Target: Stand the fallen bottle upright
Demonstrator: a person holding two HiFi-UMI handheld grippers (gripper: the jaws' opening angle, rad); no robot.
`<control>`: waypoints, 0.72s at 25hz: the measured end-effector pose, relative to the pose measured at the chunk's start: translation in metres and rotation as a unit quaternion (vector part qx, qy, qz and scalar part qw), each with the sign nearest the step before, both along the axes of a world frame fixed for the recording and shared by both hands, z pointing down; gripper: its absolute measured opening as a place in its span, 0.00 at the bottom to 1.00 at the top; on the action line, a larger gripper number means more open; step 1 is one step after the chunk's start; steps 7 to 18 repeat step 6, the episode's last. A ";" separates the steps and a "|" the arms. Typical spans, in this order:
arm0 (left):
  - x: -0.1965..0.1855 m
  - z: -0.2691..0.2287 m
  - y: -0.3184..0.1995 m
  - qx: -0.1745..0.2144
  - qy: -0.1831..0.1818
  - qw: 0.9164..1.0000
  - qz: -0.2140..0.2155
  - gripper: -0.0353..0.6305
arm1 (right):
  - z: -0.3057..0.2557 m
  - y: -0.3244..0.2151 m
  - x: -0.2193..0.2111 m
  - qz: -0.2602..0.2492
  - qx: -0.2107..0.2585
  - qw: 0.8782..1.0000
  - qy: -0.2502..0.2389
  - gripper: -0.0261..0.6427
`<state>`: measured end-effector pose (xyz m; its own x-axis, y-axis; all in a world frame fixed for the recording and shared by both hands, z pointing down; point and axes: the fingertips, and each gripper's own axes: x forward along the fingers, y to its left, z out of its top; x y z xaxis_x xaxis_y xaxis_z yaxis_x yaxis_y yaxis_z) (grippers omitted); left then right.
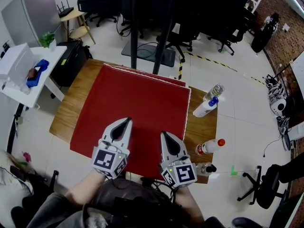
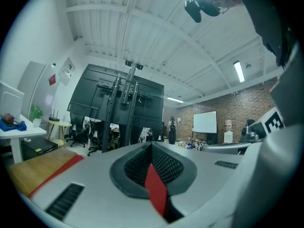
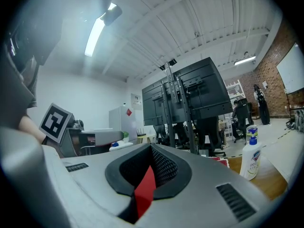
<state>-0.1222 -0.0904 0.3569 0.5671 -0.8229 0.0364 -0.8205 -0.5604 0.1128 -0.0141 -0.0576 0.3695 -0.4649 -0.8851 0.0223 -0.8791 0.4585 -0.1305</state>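
A clear bottle with a red cap [image 1: 210,147] lies on its side on the bare wood at the table's right edge. Just below it a small black-capped bottle [image 1: 205,168] also seems to lie flat. My left gripper [image 1: 128,120] and right gripper [image 1: 164,135] hover side by side over the near part of the red cloth [image 1: 137,108], both shut with nothing in them. The fallen bottle is to the right of my right gripper, apart from it. In the left gripper view the gripper [image 2: 151,144] has its jaws together; in the right gripper view the gripper [image 3: 152,147] shows the same.
A white bottle with a blue cap [image 1: 205,108] [image 3: 250,156] and a clear bottle [image 1: 215,91] stand upright at the far right of the wooden table [image 1: 71,108]. Office chairs, a black stand and a white side table [image 1: 28,75] surround it.
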 end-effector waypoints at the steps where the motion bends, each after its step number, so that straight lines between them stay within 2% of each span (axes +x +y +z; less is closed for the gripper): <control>1: -0.001 0.000 0.001 -0.001 0.001 1.000 0.000 0.06 | 0.000 0.000 -0.001 -0.001 0.000 1.000 0.000 0.06; 18: 0.001 -0.001 0.001 0.001 0.002 1.000 0.006 0.06 | 0.000 -0.002 -0.003 -0.006 -0.004 1.000 0.001 0.06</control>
